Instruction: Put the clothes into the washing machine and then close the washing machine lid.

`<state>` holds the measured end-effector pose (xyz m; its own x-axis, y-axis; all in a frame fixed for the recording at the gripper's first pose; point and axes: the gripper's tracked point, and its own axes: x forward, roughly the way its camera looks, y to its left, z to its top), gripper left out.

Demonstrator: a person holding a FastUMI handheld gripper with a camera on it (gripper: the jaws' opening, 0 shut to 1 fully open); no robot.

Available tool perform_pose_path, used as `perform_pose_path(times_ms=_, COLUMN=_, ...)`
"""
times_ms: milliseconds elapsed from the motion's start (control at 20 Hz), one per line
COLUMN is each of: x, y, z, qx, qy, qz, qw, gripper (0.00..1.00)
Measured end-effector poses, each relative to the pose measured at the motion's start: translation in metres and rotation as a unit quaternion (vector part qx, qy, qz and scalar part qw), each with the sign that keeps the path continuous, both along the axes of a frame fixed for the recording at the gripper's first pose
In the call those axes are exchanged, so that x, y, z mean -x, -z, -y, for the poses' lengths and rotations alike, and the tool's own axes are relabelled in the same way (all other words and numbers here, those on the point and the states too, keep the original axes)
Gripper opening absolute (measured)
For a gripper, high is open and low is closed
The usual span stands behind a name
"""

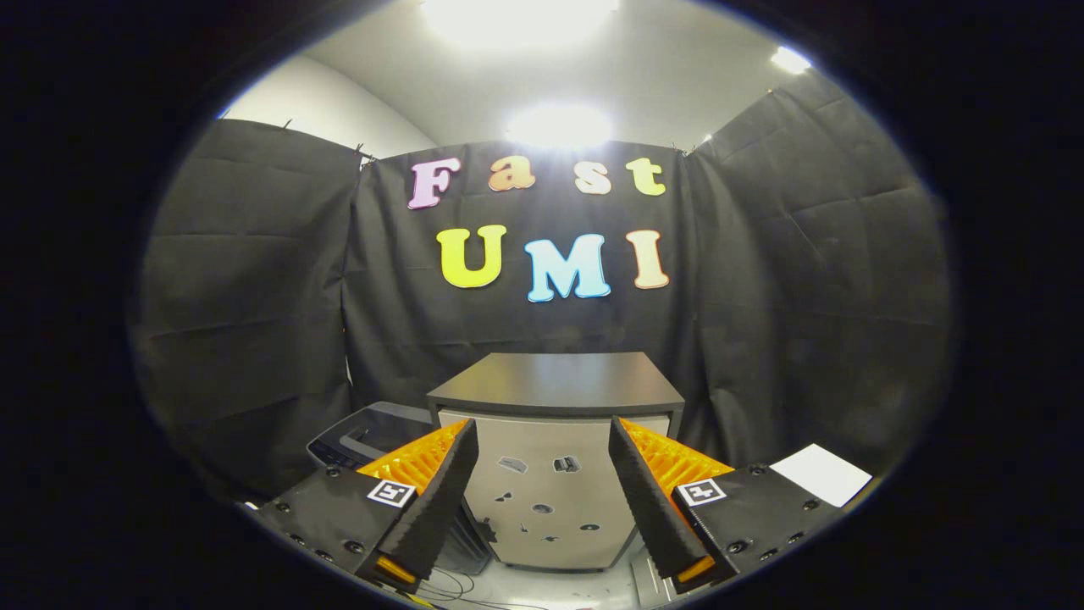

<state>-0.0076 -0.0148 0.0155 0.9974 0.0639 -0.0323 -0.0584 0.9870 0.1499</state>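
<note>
Gripper view: the gripper [542,500] is held level, its two fingers spread well apart with nothing between them. Straight ahead, framed by the gap, a pale cabinet [555,500] with a dark flat top [559,381] and small dark stickers on its front is seen against the black cloth wall. Beside the cabinet, just beyond the left finger, a dark appliance with a grey control strip [364,436] can be made out; it is judged to be the washing machine, though most of it is hidden by the finger. Whether its lid is up or down cannot be told. No garment can be made out, so where the clothes lie is left unsettled: they could be out of sight and waiting to be picked up, or already inside the drum. A white sheet [821,473] lies past the right finger, and thin cables [449,585] trail on the floor below.

Both an early and a late stage are fitted by this scene. For whatever step is in hand, the view should be tilted down and toward the machine so that lid and cloth can be checked before any reach is made. If cloth is to be taken, the fingers are best kept wide until a thick fold sits fully between them. Care is advised near the trailing cables.
</note>
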Motion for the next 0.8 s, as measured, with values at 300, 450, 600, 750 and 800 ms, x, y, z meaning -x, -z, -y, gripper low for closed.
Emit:
perform_pose_path(times_ms=300, x=0.003, y=-0.011, z=-0.025, qx=0.001, qy=-0.005, qz=0.001, qw=1.000, gripper=0.97)
perform_pose_path(times_ms=450, x=0.004, y=-0.020, z=-0.036, qx=-0.003, qy=-0.007, qz=0.003, qw=1.000, gripper=0.97)
perform_pose_path(times_ms=600, x=0.004, y=-0.021, z=-0.043, qx=0.011, qy=-0.008, qz=0.005, qw=1.000, gripper=0.97)
perform_pose_path(times_ms=750, x=0.003, y=-0.022, z=-0.048, qx=0.006, qy=-0.009, qz=0.001, qw=1.000, gripper=0.97)
perform_pose_path(times_ms=800, x=0.003, y=-0.022, z=-0.048, qx=0.005, qy=-0.010, qz=0.001, qw=1.000, gripper=0.97)
